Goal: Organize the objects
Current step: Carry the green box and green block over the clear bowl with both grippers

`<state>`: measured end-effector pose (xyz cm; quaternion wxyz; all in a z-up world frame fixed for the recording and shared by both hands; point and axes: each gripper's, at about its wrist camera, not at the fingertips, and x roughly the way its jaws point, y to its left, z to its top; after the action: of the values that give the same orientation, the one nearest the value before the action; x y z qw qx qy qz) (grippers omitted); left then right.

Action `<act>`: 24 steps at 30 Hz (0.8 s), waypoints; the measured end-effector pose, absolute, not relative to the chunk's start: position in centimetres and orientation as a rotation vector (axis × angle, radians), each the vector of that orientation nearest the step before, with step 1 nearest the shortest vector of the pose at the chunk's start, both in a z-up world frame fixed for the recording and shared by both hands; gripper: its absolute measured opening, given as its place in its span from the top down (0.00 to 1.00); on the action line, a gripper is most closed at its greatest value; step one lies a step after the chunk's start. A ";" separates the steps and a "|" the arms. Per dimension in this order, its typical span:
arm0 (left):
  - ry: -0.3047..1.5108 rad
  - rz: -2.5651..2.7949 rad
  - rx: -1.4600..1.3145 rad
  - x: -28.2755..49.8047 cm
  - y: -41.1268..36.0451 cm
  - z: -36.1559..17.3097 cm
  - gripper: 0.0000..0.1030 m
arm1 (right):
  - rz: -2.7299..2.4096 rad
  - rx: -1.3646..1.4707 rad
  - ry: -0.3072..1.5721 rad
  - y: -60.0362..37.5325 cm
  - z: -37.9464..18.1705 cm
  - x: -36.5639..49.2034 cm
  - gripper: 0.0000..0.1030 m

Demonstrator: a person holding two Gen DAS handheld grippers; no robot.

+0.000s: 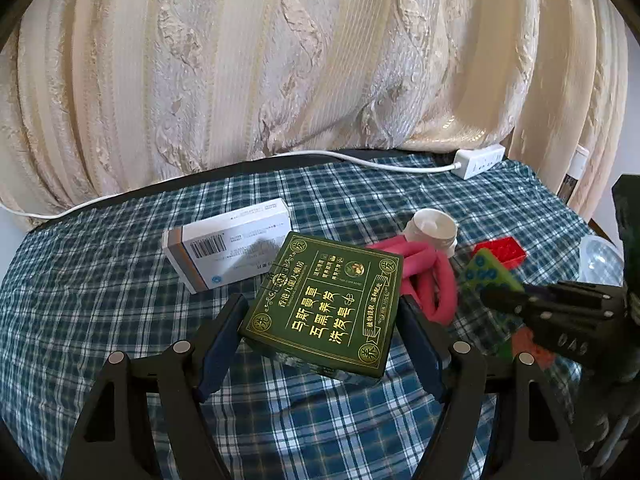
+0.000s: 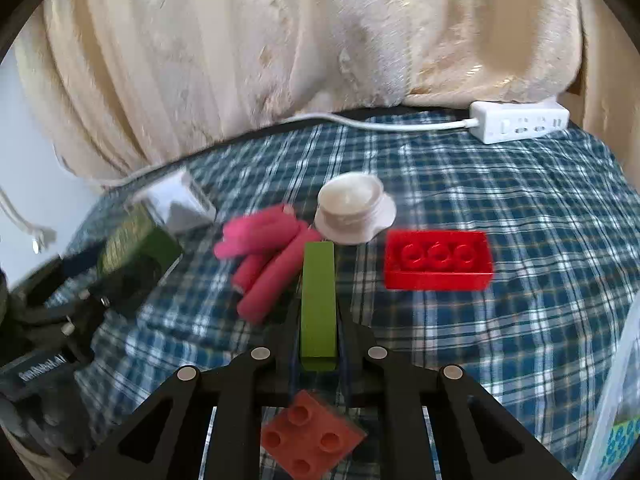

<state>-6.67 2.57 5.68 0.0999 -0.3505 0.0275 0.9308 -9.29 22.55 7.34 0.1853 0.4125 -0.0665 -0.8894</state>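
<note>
My left gripper [image 1: 320, 316] is shut on a dark green box with gold print [image 1: 322, 304] and holds it tilted above the plaid cloth. My right gripper [image 2: 318, 312] is shut on a green flat block [image 2: 318, 304], seen edge-on; the same block shows its blue dots in the left wrist view [image 1: 490, 270]. A pink foam roll bundle [image 2: 264, 260], a white jar [image 2: 354, 212] and a red brick [image 2: 438, 258] lie ahead of it. An orange studded brick [image 2: 310, 438] lies under the right gripper.
A white medicine box [image 1: 228, 246] lies left of the green box. A white power strip [image 2: 520, 122] and its cable lie at the table's back edge by the cream curtain. A clear plastic container [image 2: 618, 392] stands at the right.
</note>
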 end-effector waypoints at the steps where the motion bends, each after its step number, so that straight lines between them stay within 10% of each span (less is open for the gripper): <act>1: 0.080 2.752 -1.034 -6.6 2.6 5.7 0.26 | -2.514 1.148 -0.202 22.8 7.7 -9.2 0.85; 24: 0.146 2.664 -0.980 -3.9 8.3 6.4 0.26 | -2.710 1.036 -0.442 32.1 10.5 -3.7 0.85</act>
<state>-3.94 8.26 6.39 0.1489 -0.3408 0.0508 0.9269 -3.69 32.13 10.53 0.1033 0.3511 -0.1498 -0.9185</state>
